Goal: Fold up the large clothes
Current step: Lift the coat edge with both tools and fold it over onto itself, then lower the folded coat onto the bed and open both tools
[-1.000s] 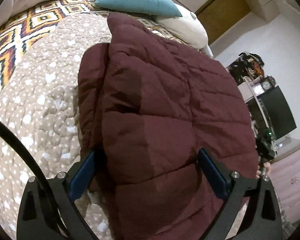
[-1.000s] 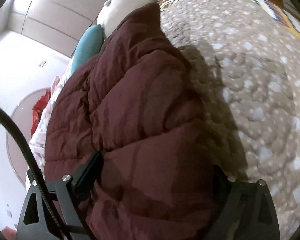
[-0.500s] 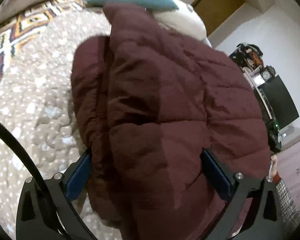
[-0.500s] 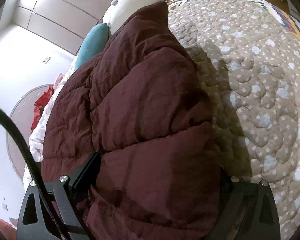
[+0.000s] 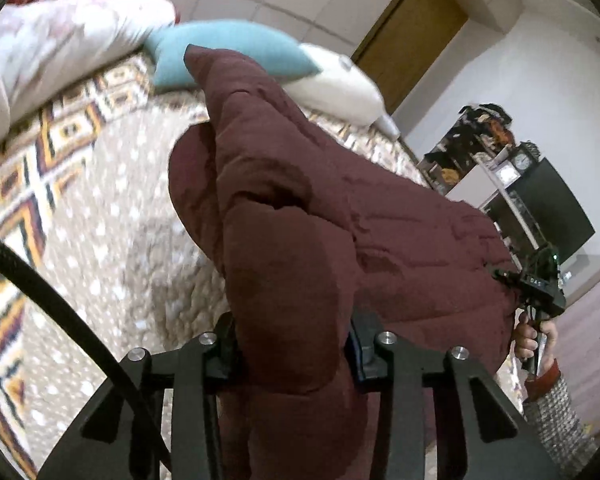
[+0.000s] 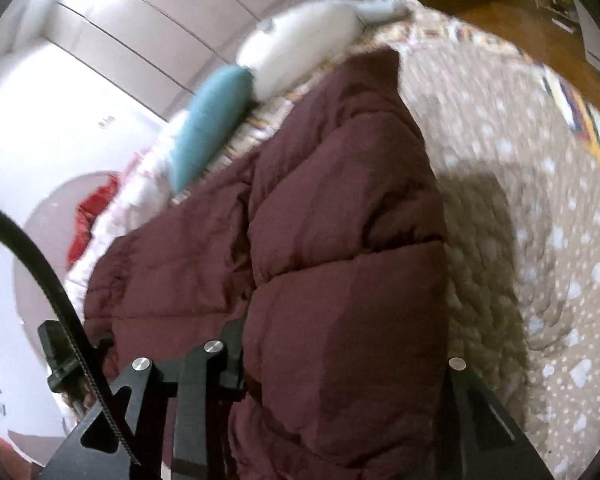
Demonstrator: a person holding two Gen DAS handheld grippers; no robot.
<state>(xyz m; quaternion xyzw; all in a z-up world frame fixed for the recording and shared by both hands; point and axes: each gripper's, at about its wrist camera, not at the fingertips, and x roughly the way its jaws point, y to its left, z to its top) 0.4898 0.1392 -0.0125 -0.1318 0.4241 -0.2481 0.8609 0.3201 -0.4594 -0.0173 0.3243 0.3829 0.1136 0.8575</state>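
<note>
We count 1 maroon jacket (image 5: pixel 300 208) on bed (image 5: pixel 112 216), 2 pillows. Left tool (image 5: pixel 292 344) pinches jacket; right tool (image 6: pixel 340 364) grip hidden, can't tell.

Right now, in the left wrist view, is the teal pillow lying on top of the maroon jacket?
No: the teal pillow lies behind the maroon jacket, at the head of the bed.

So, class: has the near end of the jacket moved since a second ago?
Yes. The jacket has lifted off the bedspread; both grippers' fingers have closed on it.
</note>
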